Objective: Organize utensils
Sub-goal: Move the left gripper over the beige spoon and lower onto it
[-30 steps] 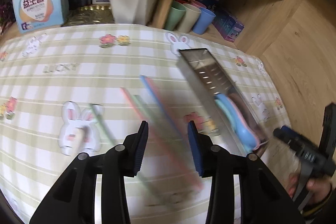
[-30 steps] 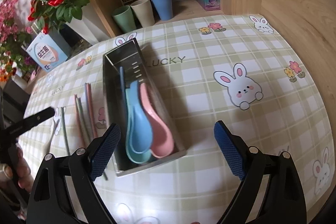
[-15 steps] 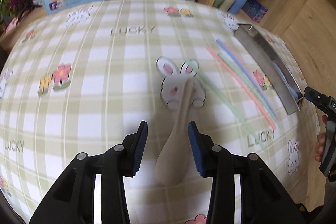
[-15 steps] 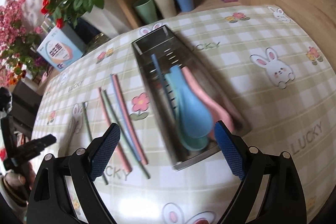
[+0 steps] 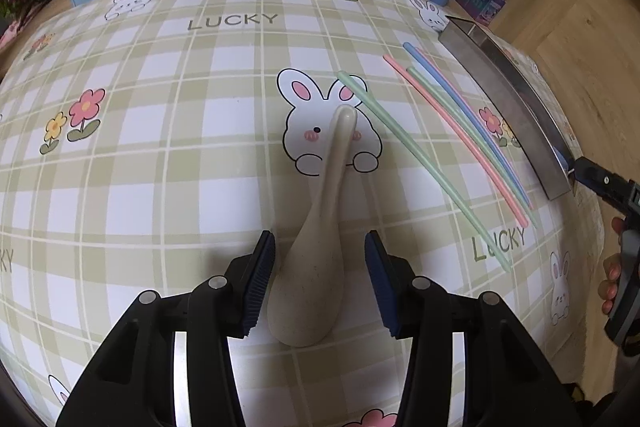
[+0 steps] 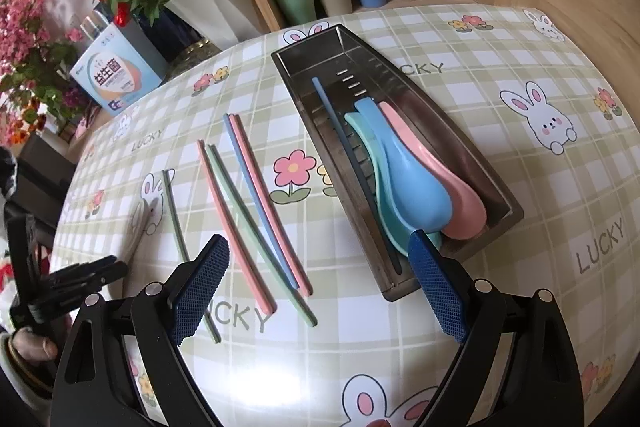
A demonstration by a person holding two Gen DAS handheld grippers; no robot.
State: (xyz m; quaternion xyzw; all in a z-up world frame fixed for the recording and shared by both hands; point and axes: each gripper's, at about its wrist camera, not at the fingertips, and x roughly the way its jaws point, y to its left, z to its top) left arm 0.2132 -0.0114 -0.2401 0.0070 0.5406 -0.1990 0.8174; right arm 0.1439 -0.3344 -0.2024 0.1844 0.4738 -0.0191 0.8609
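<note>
Three spoons [image 6: 416, 183] in tray [image 6: 460, 131], five chopsticks [image 6: 256, 195] outside, one beige spoon [image 5: 320, 247] untouched between opening left tool [image 5: 320, 283]; right tool [image 6: 320, 283] apart.

The left gripper [image 5: 320, 283] has black plastic arms with round silver screws and dark blue ribbed pads [image 5: 260, 283], with bare metal strips showing lower down. The right gripper [image 6: 320, 283] is built alike, its blue pads [image 6: 438, 291] textured in a fine diamond grid. A bracelet [image 6: 18, 363] circles the wrist of the left hand.
</note>
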